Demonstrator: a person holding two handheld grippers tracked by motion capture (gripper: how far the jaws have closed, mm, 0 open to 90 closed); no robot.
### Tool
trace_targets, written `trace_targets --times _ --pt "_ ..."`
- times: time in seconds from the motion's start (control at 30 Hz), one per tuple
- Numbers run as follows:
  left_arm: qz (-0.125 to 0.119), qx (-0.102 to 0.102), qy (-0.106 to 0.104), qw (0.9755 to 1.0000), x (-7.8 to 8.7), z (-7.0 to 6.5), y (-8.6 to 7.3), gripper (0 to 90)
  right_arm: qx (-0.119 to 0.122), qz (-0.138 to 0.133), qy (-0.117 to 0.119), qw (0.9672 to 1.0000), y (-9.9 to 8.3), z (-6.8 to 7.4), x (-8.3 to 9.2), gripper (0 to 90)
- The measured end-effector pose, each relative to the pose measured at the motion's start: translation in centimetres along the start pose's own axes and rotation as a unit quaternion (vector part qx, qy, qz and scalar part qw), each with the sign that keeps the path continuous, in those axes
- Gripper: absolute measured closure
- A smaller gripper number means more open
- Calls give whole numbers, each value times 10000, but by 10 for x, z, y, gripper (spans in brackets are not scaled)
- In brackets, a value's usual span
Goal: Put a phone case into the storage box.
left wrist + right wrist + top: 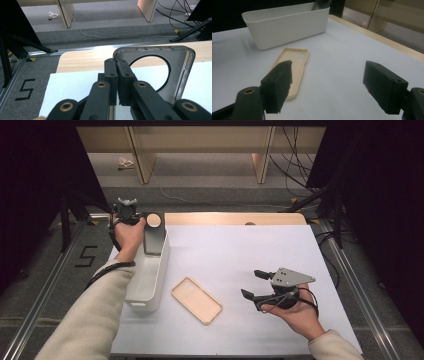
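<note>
The dark phone case is clamped by its edge in the left tongs, held above the far end of the white bin; not yet released. The beige phone case lies on the table beside the bin, awaiting pickup. The right tongs stand wide, empty.

Dark phone case over bin; second case just right
</note>
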State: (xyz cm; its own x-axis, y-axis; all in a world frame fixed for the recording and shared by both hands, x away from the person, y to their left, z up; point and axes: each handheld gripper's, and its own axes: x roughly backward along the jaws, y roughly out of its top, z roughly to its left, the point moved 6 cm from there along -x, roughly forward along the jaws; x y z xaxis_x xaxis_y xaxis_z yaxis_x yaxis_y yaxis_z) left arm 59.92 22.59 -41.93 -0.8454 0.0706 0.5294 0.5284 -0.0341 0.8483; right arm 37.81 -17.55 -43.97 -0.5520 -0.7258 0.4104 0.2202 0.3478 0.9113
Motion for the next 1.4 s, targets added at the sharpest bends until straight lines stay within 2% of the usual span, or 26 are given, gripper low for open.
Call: trace_targets --times 0.27,0.43,0.6,0.67,0.77,0.83,0.93,1.0,1.1,1.2,1.3,1.4 --pt "122 -18 -16 9999 -2 2 -5 831 -1 18 5 10000 0 0 0 245" --pt "98 -50 -60 9999 -2 1 -4 787 2 26 4 10000 -1 0 0 244" --pt "55 -29 -73 10000 1 1 -3 695 4 24 -1 10000 0 0 0 244" --pt "42 -42 -123 9999 4 -1 -3 606 5 32 -3 10000 -1 0 0 243" --pt "-71 -87 -150 9998 9 -2 -3 592 7 35 -5 10000 -1 0 0 242" --pt "-94 -24 -256 9996 14 -3 -5 544 14 38 -13 10000 -1 0 0 241" --pt "-133 31 -395 9991 21 -3 -6 428 16 54 -10 10000 -1 0 -1 235" --pt "-191 69 -466 9987 28 -3 -7 292 15 61 -13 10000 -1 0 -1 231" --pt "-258 92 -718 9970 39 -6 -10 199 19 60 -29 10000 -1 0 -1 226" --pt "-298 39 -1015 9944 51 -7 -14 141 20 75 -36 10000 -2 -1 -1 216" --pt "-320 -61 -1223 9920 63 -8 -19 60 1 78 -49 10000 -2 -1 -1 202" --pt "-317 -181 -1326 9905 73 -8 -28 0 13 153 -36 9999 -3 -1 -3 192"
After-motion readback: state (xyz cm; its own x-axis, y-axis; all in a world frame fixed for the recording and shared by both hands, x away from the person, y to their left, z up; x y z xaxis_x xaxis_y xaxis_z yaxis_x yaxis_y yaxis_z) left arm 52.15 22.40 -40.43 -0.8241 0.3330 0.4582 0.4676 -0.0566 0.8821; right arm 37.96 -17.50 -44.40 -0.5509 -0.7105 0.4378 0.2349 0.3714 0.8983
